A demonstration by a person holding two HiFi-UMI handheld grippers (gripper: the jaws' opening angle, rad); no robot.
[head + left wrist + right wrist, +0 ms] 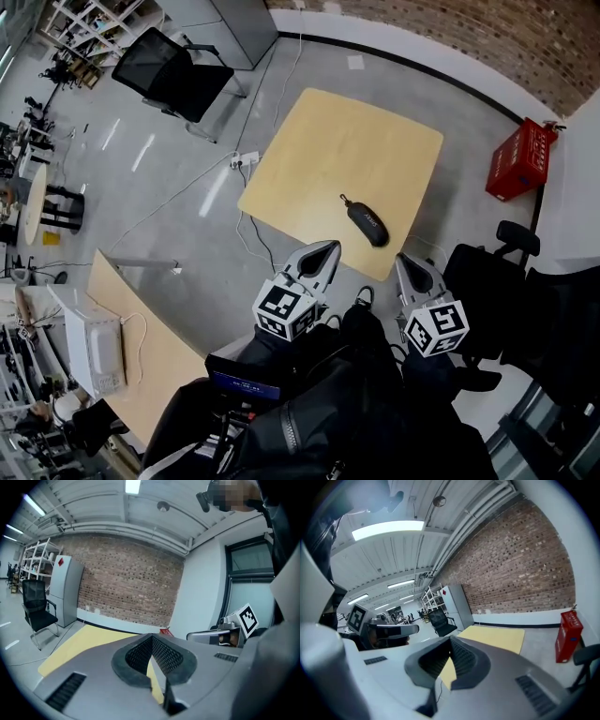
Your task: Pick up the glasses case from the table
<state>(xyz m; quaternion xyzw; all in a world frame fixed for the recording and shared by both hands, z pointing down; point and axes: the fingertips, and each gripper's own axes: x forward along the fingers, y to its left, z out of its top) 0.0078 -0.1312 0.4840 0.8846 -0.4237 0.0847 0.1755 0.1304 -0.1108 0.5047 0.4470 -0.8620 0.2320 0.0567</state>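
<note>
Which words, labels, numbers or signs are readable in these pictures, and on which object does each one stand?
No text can be read.
On the case: a small pale mark, too small to read.
On the left cube and the right cube: black-and-white square markers, no letters.
On the cabinet: a red diamond sign, nothing legible on it.
On the blue label at the person's front: print too blurred to read.
</note>
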